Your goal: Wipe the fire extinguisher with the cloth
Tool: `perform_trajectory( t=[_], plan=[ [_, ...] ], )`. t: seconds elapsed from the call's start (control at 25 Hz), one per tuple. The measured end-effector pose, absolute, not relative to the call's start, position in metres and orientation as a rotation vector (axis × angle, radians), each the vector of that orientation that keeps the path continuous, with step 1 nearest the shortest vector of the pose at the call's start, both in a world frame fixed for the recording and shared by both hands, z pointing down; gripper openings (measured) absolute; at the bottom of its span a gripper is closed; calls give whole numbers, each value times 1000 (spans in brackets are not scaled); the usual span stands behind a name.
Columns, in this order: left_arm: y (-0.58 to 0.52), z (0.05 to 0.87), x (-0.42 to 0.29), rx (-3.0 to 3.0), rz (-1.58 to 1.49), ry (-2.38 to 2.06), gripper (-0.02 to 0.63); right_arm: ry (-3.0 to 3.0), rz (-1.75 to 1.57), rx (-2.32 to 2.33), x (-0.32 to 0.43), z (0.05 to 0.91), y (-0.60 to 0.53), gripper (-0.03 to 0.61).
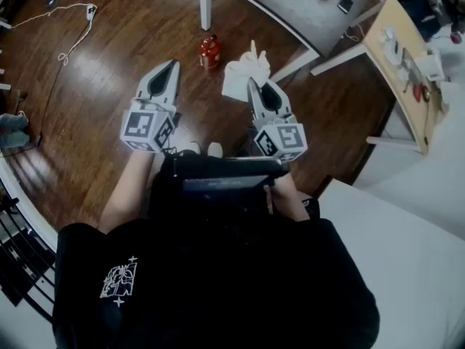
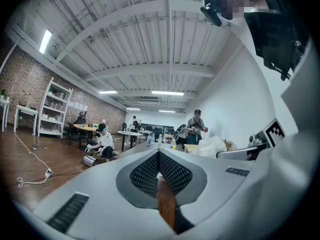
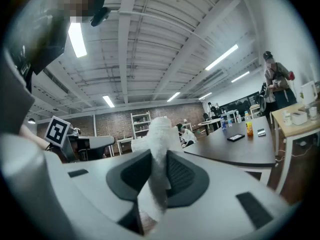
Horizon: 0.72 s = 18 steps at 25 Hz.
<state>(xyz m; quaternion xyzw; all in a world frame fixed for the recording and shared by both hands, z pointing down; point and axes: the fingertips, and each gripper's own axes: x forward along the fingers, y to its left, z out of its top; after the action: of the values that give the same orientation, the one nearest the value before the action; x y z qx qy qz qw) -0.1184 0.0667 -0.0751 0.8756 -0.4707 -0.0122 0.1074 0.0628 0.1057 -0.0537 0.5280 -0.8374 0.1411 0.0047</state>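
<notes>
Cloth (image 1: 243, 75) pinched in right gripper (image 1: 256, 87); left gripper (image 1: 171, 68) closed, empty. Extinguisher (image 1: 209, 51) apart on floor (image 1: 109, 78); wiping not yet begun.

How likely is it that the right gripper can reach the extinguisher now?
Probably yes: the right gripper, shut on the cloth, hangs above the floor with nothing between it and the extinguisher.

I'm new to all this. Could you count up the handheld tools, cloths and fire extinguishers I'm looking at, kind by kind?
Grey two-jaw grippers: 2 (left gripper, right gripper)
Crumpled white cloth, clamped in the right gripper's jaws: 1
Red cylindrical fire extinguisher: 1
Total: 4
</notes>
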Motion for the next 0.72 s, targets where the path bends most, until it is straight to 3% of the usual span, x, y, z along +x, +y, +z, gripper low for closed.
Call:
perform_trajectory(
  t=[0.72],
  plan=[
    [17, -11, -116, 2485, 1, -1411, 2, -2622, 501, 1563, 76, 5, 40, 96]
  ],
)
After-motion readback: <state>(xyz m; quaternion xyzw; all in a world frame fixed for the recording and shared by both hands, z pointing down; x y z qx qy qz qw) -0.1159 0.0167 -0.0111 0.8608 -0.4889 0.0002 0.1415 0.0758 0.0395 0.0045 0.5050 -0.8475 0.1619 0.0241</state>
